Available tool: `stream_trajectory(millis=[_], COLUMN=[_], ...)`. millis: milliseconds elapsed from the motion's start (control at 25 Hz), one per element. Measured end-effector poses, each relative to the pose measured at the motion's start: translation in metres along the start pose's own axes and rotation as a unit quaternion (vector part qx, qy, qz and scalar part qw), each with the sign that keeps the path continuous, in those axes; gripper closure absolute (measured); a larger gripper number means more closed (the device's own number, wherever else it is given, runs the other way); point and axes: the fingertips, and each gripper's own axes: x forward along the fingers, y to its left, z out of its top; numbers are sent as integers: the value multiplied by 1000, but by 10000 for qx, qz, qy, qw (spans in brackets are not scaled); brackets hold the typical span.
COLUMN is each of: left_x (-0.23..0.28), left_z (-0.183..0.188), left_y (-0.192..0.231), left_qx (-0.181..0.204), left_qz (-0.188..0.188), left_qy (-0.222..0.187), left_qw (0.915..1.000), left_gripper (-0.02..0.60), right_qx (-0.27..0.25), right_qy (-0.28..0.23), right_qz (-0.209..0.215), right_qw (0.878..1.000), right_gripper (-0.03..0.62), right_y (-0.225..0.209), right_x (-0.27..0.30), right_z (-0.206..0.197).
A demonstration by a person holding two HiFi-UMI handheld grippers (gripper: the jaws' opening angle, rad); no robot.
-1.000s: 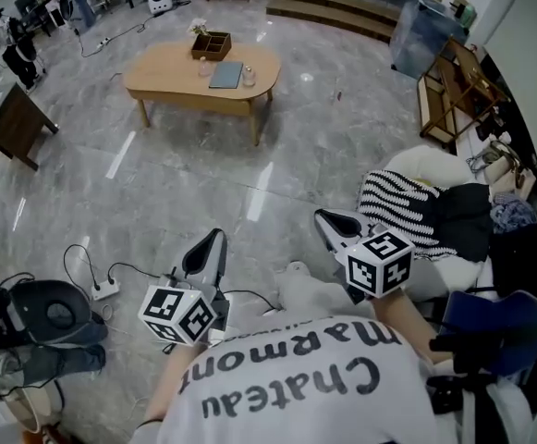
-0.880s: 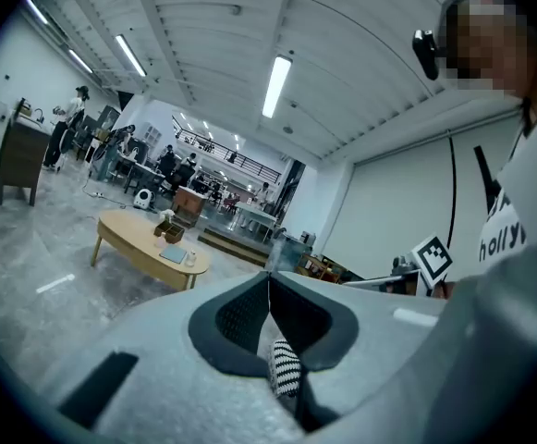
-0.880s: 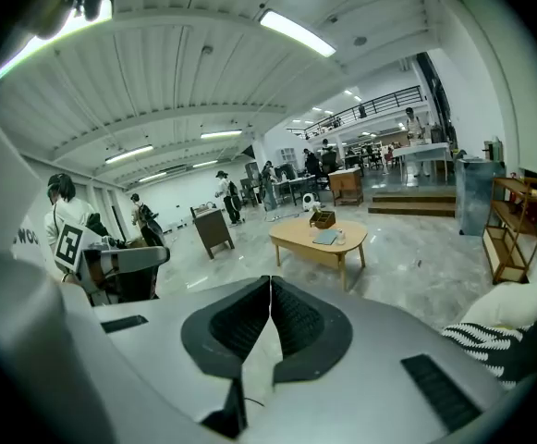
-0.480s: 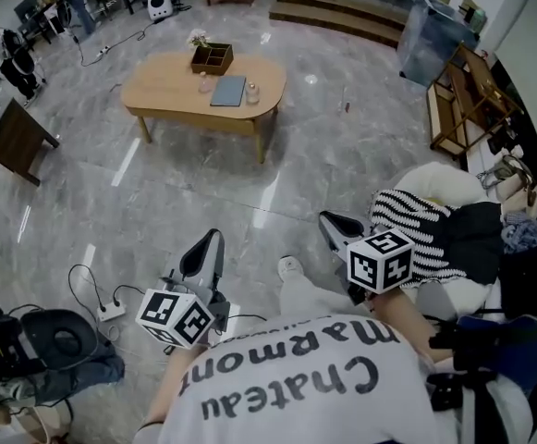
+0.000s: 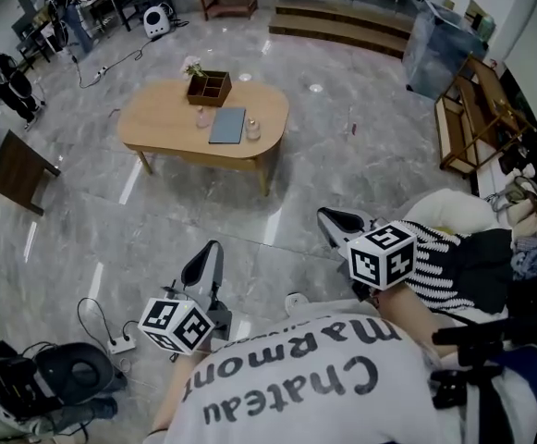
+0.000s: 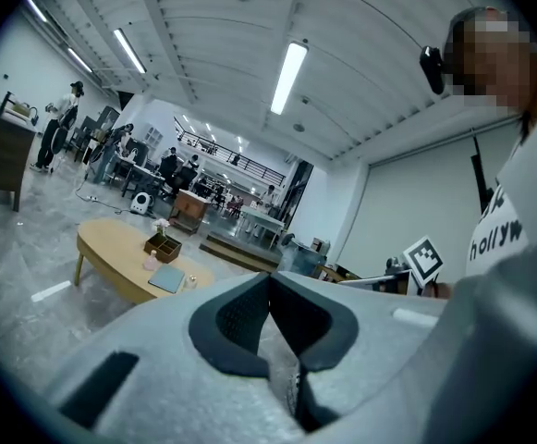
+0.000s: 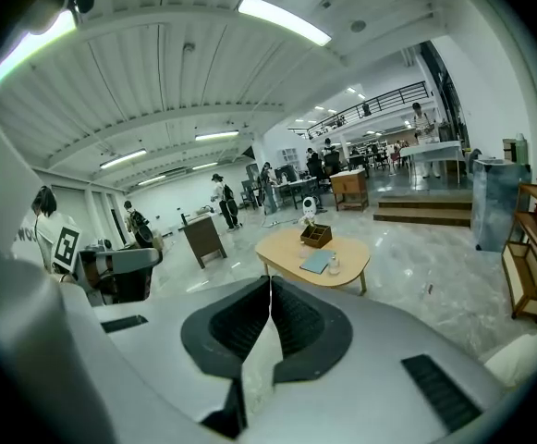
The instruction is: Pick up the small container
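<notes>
Far ahead stands an oval wooden table (image 5: 166, 123). On it are a small clear container (image 5: 252, 129), a small pink bottle (image 5: 202, 117), a grey notebook (image 5: 227, 125) and a wooden compartment box (image 5: 209, 87). My left gripper (image 5: 213, 246) and right gripper (image 5: 328, 215) are held low near my body, well short of the table. Both are shut with nothing between the jaws. The left gripper view shows the table (image 6: 111, 257) beyond the left gripper (image 6: 270, 276). In the right gripper view, the container (image 7: 334, 265) sits on the table behind the right gripper (image 7: 270, 280).
Grey marble floor lies between me and the table. A power strip with cables (image 5: 120, 345) and a dark bag (image 5: 74, 373) lie at lower left. A dark wooden stand (image 5: 9, 169) is at left; a striped cloth on a seat (image 5: 453, 257) and a shelf (image 5: 476, 123) are at right.
The table has come lower and closer in the head view as I move forward. Both grippers stay shut in about the same place before me.
</notes>
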Motion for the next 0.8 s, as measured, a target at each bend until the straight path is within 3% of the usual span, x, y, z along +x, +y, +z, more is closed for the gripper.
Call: stream_trajectory(millis=[520, 680, 800], left_x=[105, 119, 123], left_z=[-15, -25, -28], left_y=[49, 52, 51], left_qx=[-287, -612, -616], left_qz=[286, 386, 394], left_qy=[297, 311, 392], left_qw=[9987, 9969, 9966], left_gripper=[566, 566, 566], right_qx=[152, 226, 256], right_qy=[395, 462, 444], right_qz=[41, 85, 92], right_qw=[9991, 9986, 9986], right_gripper=[580, 580, 580], right_y=[-91, -99, -102], right_x=[81, 91, 92], right_z=[10, 9, 10])
